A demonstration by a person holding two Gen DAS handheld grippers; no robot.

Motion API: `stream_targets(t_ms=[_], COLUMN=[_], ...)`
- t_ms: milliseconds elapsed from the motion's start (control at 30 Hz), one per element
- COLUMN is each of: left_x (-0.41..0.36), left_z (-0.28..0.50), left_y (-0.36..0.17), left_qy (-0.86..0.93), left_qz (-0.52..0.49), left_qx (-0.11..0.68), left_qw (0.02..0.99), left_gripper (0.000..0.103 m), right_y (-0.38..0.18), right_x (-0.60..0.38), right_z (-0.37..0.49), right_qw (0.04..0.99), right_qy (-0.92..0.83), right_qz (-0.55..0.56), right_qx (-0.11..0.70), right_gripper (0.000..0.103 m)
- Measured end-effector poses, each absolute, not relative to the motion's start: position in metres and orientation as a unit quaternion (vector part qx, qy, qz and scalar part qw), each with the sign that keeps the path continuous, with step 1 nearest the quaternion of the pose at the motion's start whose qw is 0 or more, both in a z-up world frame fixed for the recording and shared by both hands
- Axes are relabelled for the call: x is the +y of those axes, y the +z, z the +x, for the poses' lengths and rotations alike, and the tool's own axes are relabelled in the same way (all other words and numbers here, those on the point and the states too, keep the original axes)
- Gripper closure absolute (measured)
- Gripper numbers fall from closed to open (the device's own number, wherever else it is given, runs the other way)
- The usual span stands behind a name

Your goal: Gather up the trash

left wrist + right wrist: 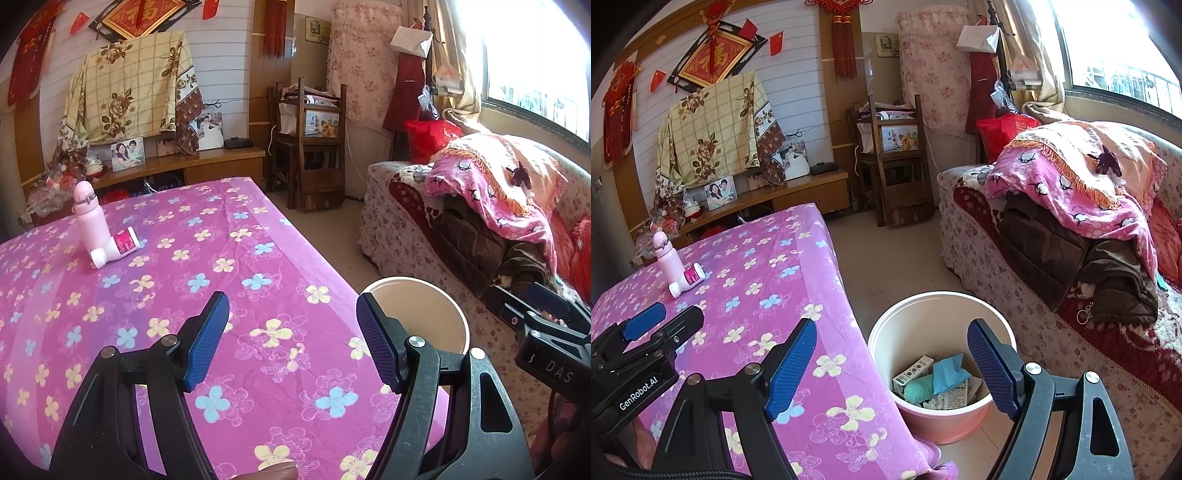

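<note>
Counter point(746, 280) wears a pink flower cloth. Bucket point(905, 325) sits on the floor at its 3 o'clock side, with boxes point(911, 372), blue paper point(948, 373) and a green lump point(918, 391) inside. Left claw point(291, 343) and right claw point(892, 365) are both spread wide, holding nothing. Pink bottle point(88, 216) stands at 10 o'clock, small jar point(116, 246) lying against it.

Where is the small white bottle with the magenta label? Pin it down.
The small white bottle with the magenta label lies on its side at the far left of the floral purple tablecloth, leaning against the upright pale pink bottle.
</note>
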State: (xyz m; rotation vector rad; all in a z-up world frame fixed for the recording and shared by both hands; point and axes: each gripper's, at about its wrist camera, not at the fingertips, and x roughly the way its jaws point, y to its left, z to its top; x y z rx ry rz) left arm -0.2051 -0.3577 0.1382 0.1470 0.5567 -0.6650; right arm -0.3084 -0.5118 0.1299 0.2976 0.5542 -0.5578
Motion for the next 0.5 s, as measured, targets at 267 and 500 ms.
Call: stream_targets(t_ms=[267,500], left_x=[-0.3594,-0.36], left_z=[-0.2082,-0.2088], left_y=[0.138,0.1378], left_qy=[-0.319,-0.319], left_qz=[0.08,0.081], left_qx=[0.261,0.263], left_qw=[0.908,0.907], left_gripper=[0.032,0.032], right_y=[0.1285,0.1282], right_x=[-0.5126,-0.5134], right_z=[-0.3085,-0.3089], right_qw=[0.912,0.912], right_qy=[-0.272,-0.271], right_qz=[0.145,0.146], right_qx=[0.271,0.271], right_gripper=[0.021,0.021])
